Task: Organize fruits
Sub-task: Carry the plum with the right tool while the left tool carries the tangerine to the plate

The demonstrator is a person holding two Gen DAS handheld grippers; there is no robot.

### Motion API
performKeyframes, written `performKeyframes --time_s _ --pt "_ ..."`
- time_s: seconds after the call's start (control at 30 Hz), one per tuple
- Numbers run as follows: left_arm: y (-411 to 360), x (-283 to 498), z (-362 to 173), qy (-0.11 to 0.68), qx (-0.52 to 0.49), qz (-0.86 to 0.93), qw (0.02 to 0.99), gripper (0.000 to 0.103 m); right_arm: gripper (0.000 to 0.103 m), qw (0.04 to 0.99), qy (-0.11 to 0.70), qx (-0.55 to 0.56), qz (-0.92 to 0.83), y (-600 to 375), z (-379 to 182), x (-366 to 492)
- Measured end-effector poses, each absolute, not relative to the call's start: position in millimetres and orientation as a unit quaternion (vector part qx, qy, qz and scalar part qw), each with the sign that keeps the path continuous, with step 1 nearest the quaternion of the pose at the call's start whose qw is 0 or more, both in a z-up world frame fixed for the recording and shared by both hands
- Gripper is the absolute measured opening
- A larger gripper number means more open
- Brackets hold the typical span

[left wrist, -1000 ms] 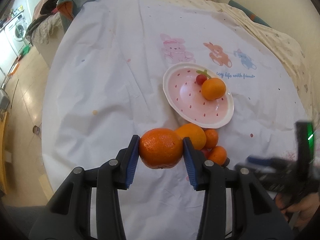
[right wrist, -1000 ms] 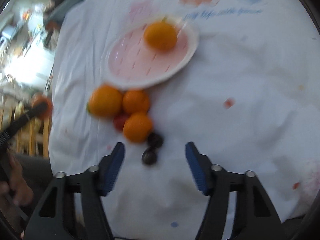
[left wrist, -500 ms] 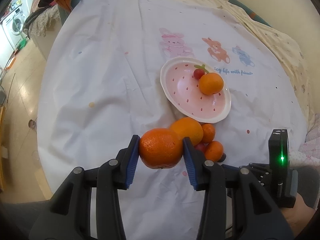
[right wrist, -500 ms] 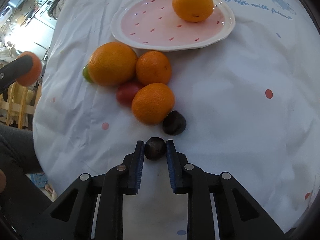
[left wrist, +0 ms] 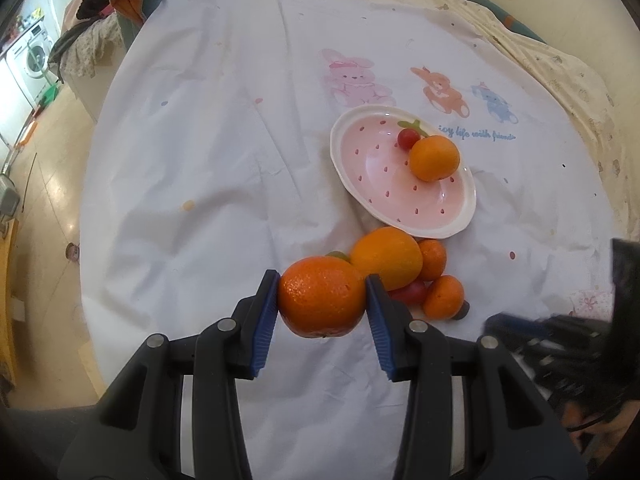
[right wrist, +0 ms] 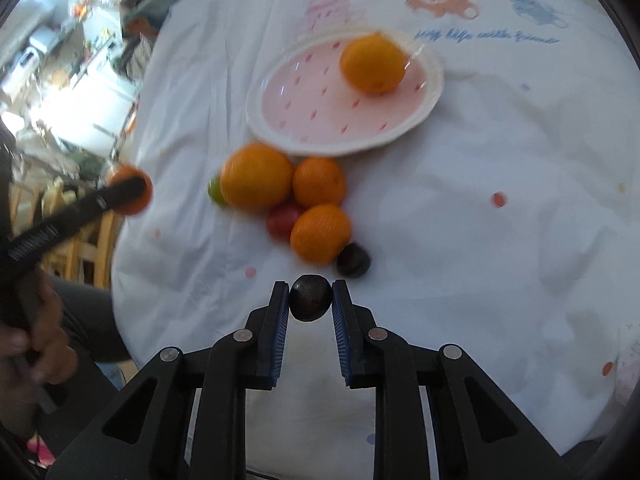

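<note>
left hand-held gripper (left wrist: pixel 322 306) clamps a large orange (left wrist: pixel 321 297), bottom centre of frame. right hand-held gripper (right wrist: pixel 310 299) pinches a small dark fruit (right wrist: pixel 310 298), lower centre, clear of the tabletop (right wrist: pixel 500 160). pink plate (left wrist: pixel 378 184) at centre right holds one orange (left wrist: pixel 434 158) and a cherry tomato (left wrist: pixel 407 138).

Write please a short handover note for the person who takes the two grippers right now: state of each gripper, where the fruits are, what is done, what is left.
Left gripper: shut on a large round orange, held above the white cloth.
Right gripper: shut on a small dark round fruit, just clear of the cloth.
Done: one orange mandarin and a small red tomato lie in the pink strawberry-pattern plate.
Left: both held fruits, plus the pile beside the plate: a big orange, two mandarins, a red tomato, a green fruit, a second dark fruit.
</note>
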State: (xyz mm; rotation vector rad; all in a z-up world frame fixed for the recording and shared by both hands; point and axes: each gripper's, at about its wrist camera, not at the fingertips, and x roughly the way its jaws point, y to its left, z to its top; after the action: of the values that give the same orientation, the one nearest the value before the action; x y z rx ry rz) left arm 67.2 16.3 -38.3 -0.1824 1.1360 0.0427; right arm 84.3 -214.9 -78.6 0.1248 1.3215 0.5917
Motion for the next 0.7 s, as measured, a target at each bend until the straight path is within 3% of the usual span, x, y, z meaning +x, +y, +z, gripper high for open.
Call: performKeyframes --time_s 0.7 --pt "6.2 125.0 7.9 0.504 -0.059 0.007 0.861 0.039 0.023 0.816 0.484 0.140 0.284 -249.6 -6.5 162.1"
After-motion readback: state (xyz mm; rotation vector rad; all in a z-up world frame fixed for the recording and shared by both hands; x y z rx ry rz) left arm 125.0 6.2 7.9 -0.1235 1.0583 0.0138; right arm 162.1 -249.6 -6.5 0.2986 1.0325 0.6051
